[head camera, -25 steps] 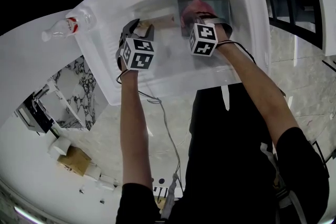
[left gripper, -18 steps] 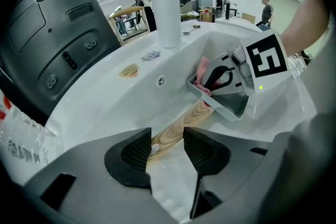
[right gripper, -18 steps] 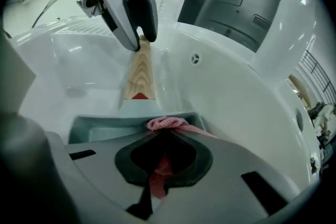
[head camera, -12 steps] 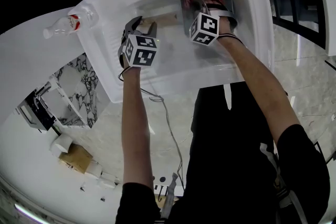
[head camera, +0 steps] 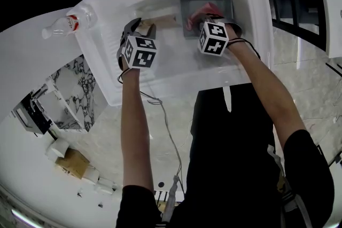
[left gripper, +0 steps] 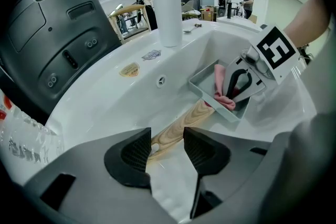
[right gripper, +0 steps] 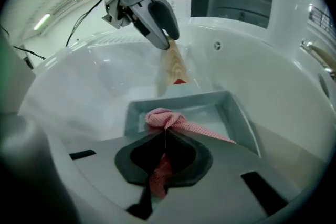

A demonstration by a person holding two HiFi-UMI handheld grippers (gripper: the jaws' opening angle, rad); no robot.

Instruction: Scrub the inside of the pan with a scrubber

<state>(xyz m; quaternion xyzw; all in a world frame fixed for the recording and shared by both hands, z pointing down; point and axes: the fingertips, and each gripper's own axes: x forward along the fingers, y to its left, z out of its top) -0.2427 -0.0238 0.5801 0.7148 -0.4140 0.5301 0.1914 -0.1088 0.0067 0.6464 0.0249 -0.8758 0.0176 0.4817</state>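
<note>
White sink (head camera: 255, 34) holds a grey rectangular pan (head camera: 223, 6), its wooden handle (head camera: 162, 20) pointing left. Left gripper (left gripper: 167, 147): jaws a narrow gap apart, clamped either side of the handle's end. Right gripper (right gripper: 164, 136): jaws pinched together on the pink dotted scrubber cloth (right gripper: 169, 119), which bunches on the pan floor at its near edge. Plastic bottle (head camera: 68, 25) lies on the sink's left rim.

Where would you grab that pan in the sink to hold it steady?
By the free end of its wooden handle, coming from the side away from the pan. The handle is narrow and sticks out clear of the cloth at work inside. The left gripper holds it there.
</note>
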